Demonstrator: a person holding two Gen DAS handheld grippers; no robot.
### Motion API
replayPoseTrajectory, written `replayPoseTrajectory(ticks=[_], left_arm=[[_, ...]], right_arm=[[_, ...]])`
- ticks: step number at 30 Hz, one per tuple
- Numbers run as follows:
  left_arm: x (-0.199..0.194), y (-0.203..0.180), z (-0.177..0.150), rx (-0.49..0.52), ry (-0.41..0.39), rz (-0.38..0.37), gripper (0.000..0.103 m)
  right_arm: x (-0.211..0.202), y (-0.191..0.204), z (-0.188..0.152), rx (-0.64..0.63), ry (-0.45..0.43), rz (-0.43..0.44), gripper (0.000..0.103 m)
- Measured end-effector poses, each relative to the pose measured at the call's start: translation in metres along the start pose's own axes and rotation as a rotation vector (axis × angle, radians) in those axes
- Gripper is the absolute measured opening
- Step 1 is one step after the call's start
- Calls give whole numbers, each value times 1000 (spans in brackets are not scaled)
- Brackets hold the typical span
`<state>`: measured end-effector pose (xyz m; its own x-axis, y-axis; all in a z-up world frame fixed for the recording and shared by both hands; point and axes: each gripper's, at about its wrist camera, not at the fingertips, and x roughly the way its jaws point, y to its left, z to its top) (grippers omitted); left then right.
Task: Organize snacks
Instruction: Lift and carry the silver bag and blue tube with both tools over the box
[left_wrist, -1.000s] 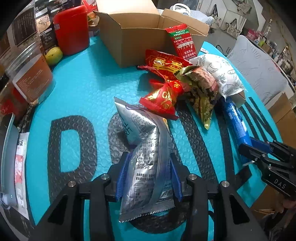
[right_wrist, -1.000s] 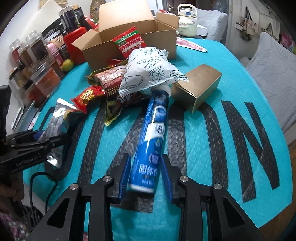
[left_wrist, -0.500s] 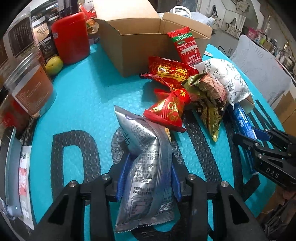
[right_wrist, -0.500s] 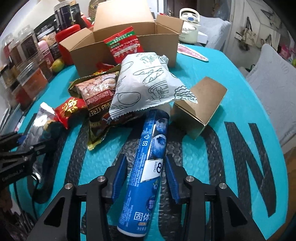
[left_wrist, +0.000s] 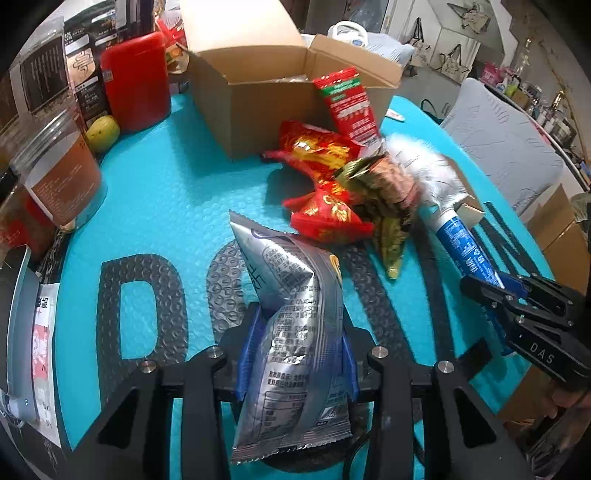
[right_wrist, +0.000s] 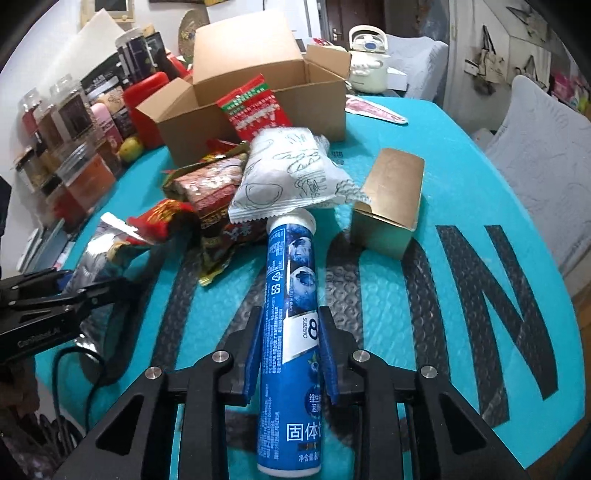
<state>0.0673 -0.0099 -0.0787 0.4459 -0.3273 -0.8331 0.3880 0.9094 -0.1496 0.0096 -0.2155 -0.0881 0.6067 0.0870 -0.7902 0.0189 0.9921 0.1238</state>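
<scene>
A crinkled silver snack bag (left_wrist: 295, 314) stands between the blue pads of my left gripper (left_wrist: 295, 332), which is shut on it just above the turquoise mat (left_wrist: 166, 206). My right gripper (right_wrist: 291, 314) straddles a blue tablet tube (right_wrist: 291, 258); its jaws are closing and the pads touch the tube's sides. The tube's far end lies under a white bag (right_wrist: 291, 173). Red packs (left_wrist: 325, 218) and a brown-green pack (right_wrist: 210, 184) are piled in front of the open cardboard box (left_wrist: 280, 107). A red-green pack (left_wrist: 347, 107) leans on the box.
A small gold carton (right_wrist: 391, 199) lies right of the tube. Jars (left_wrist: 62, 177), a red canister (left_wrist: 136, 81) and a yellow-green fruit (left_wrist: 103, 133) line the mat's left side. A white kettle (right_wrist: 369, 62) stands behind the box. A black cable (right_wrist: 92, 358) trails near the left gripper.
The right gripper slid forward along the blue tube and its jaws narrowed onto it. The left gripper kept its hold on the silver bag and barely moved.
</scene>
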Motion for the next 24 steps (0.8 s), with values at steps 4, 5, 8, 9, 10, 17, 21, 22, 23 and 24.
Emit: replayPoseTrajectory(ticks=[4,5,8,9,10,17,21,22,23,24], left_arm=[[-14,-2,-4,-5,-27,-14,38],[-17,-3,-4,-6,-36,-14,38],[-28,-4,-5,-8,-61,-17,38],[-31,-4,-5,-7,-70,-18,38],[-34,-5,-5,-5,-78,-19,38],[-54,-10,5,9,-141,-30,38],[-62,-12,17,16,-176,-30,38],[-64,-12,21,17,-185,-29,38],[-67,-12,26,18,-198,-27,38],[-68,-11,29,19,-206,-25,38]], right_arm=[[-12,6,-6,-6,-21,25,28],[-17,7,-7,-6,-32,33,28],[-26,11,-10,-11,-54,52,28],[-29,11,-10,-12,-59,55,28],[-31,12,-10,-15,-66,58,28],[-45,20,-5,-40,-107,85,28],[-47,25,5,-60,-124,95,28],[-48,26,8,-64,-128,102,28],[-48,28,13,-73,-136,111,28],[-49,29,16,-79,-140,116,28]])
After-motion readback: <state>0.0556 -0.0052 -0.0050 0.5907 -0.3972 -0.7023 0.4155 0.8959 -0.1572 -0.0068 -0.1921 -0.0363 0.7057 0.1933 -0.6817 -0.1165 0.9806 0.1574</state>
